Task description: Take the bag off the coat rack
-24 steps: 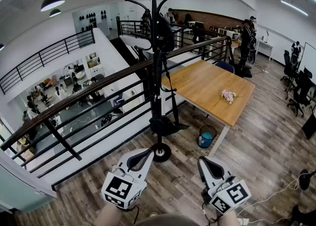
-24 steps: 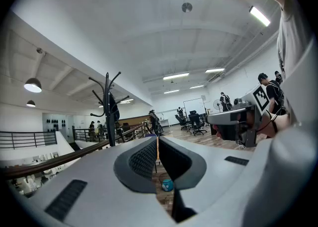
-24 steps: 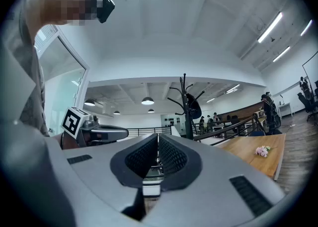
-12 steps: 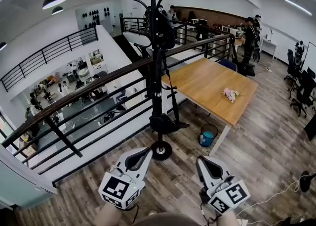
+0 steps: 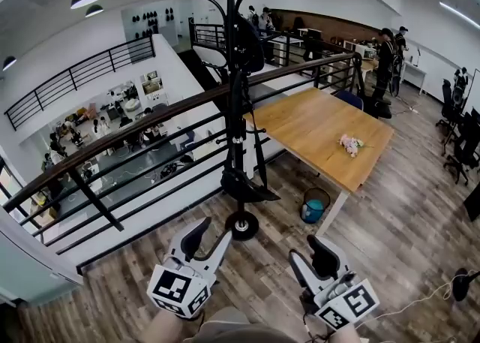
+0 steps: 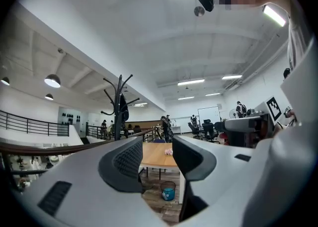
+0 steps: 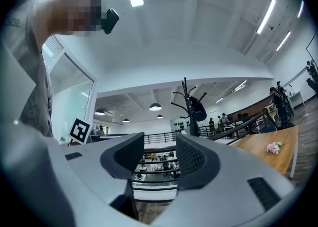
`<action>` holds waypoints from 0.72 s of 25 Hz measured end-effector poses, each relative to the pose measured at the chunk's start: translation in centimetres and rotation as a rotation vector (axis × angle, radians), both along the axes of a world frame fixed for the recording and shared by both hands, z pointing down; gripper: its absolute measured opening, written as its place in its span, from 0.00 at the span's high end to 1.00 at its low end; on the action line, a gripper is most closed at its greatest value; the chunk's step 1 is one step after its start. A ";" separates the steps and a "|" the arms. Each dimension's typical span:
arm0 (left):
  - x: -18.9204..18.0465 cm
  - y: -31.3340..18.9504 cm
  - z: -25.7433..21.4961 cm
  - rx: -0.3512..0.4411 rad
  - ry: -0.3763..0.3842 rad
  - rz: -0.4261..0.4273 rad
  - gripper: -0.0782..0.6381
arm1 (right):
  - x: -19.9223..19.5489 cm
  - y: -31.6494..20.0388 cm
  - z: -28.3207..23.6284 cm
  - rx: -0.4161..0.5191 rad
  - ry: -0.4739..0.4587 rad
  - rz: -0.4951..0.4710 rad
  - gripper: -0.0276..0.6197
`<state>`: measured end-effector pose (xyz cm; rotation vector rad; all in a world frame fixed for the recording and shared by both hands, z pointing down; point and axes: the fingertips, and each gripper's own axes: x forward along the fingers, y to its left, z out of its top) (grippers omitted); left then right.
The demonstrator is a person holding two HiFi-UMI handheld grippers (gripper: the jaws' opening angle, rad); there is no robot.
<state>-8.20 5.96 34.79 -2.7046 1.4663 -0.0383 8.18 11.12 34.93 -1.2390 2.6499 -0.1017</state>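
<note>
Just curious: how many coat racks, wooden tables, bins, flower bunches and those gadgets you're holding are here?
Coat rack: 1
Wooden table: 1
Blue bin: 1
Pink flower bunch: 1
Hand-held grippers: 2, the left hand-held gripper and the right hand-held gripper
Total: 6

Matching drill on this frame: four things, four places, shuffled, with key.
Things:
1 bag
2 pink flowers
3 bin
4 coat rack

Places:
A on the wooden table
B standing at the railing
C on the floor by the table leg
D hung high on the coat rack

Pairs: 1-D, 2-A, 3-C, 4-B
</note>
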 end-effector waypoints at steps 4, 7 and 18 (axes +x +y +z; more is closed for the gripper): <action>0.2 -0.3 0.9 -0.031 -0.031 -0.019 0.61 | 1.0 -0.6 1.2 -0.035 0.002 0.019 0.65; 0.3 -0.9 1.8 -0.041 -0.050 -0.032 0.61 | 1.1 -1.2 2.5 -0.062 0.005 0.011 0.65; 1.5 -7.7 2.5 -0.016 -0.108 0.013 0.61 | 1.7 -8.0 4.0 -0.090 0.023 0.085 0.65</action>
